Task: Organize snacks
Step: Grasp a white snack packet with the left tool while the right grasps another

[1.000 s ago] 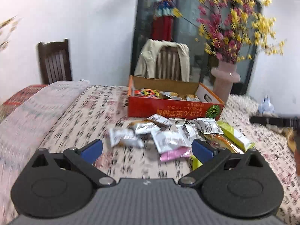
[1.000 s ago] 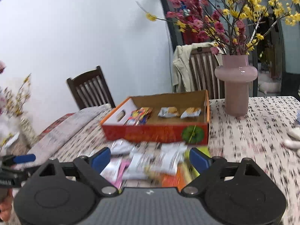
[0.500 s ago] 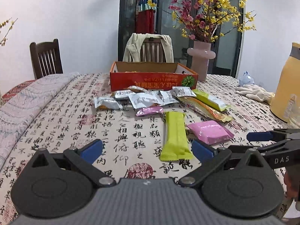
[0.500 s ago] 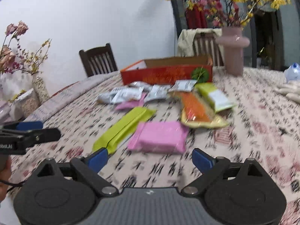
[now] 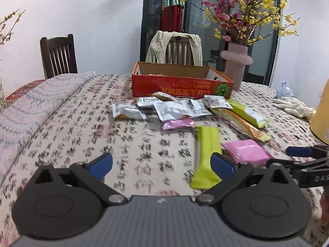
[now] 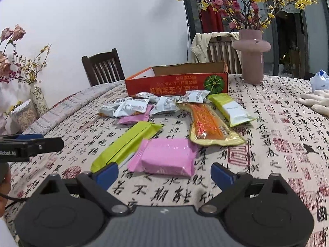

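The right claw (image 6: 164, 174) hovers low over the desk (image 6: 277, 127) with its jaws spread wide and nothing between them, lined up on a pink packet (image 6: 167, 158) lying flat just ahead of its fingertips. The packet looks light, puffy and glossy, likely to crinkle and slide under pressure, so a hold across its short middle, pads squeezing the two long edges, seems the safest bet. Touching its left side lies a long green packet (image 6: 127, 144), slim and probably stiffer, best taken near its centre to stop it drooping. Farther out rest an orange packet (image 6: 207, 127), a second green packet (image 6: 231, 110) and a cluster of small silver packets (image 6: 133, 106), all thin foil that may slip. Behind them stands the open red box (image 6: 176, 83), apparently where the snacks belong. The left claw (image 5: 161, 164) also stands wide and empty over bare cloth, the long green packet's near end beside its right finger.
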`<action>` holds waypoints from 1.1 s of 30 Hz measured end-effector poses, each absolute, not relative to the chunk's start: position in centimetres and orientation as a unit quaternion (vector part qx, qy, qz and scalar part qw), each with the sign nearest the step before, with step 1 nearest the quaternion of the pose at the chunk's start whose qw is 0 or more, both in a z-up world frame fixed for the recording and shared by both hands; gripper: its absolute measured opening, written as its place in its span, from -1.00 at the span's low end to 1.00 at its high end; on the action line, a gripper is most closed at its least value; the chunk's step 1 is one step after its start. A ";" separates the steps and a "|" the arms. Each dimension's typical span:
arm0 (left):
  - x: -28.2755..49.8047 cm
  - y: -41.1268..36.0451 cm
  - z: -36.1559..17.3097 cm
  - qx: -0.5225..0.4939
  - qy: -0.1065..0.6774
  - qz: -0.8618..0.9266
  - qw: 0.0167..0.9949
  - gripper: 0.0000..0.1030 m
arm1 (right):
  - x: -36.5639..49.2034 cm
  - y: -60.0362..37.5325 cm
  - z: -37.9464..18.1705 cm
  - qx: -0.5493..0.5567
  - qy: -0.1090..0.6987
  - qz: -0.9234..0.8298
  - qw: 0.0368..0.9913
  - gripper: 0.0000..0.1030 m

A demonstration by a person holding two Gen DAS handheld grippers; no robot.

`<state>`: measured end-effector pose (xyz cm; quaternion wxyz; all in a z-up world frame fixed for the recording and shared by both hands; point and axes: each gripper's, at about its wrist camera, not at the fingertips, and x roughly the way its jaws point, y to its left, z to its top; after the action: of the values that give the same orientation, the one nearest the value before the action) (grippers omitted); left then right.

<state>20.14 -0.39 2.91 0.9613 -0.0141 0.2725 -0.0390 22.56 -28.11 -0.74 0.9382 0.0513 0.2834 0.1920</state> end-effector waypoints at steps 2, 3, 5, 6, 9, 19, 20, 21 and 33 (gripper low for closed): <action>21.6 0.1 3.3 0.002 0.268 -0.037 0.963 0.99 | 23.3 -28.1 -0.5 0.045 0.281 0.191 0.940 0.87; 22.6 0.3 3.6 0.007 0.265 -0.039 0.963 0.98 | 23.8 -28.0 -0.4 0.040 0.279 0.188 0.941 0.87; 24.4 0.6 4.2 0.014 0.263 -0.047 0.964 0.89 | 24.9 -28.2 0.1 0.036 0.275 0.183 0.943 0.87; 25.5 0.7 4.5 0.018 0.261 -0.055 0.964 0.86 | 25.5 -28.3 0.3 0.034 0.273 0.181 0.944 0.87; 29.0 -0.2 4.8 0.062 0.254 -0.097 0.960 0.68 | 27.6 -28.8 1.2 0.029 0.265 0.169 0.949 0.87; 38.4 -4.7 1.3 0.214 0.282 -0.208 0.912 0.43 | 34.0 -30.7 2.0 0.041 0.279 0.135 0.950 0.87; 39.0 -4.9 0.9 0.217 0.291 -0.217 0.906 0.41 | 34.5 -30.6 2.0 0.040 0.281 0.137 0.949 0.87; 39.6 -4.9 0.7 0.216 0.296 -0.225 0.903 0.42 | 35.0 -30.5 1.9 0.039 0.284 0.138 0.948 0.87; 40.4 -1.8 0.3 0.131 0.333 -0.259 0.897 -0.15 | 43.6 -26.9 1.4 0.046 0.318 0.192 0.927 0.77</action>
<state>40.43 -1.78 0.35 0.8970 0.1308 0.3330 -0.2594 43.62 -26.89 1.35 0.9274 0.0458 0.3180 0.1918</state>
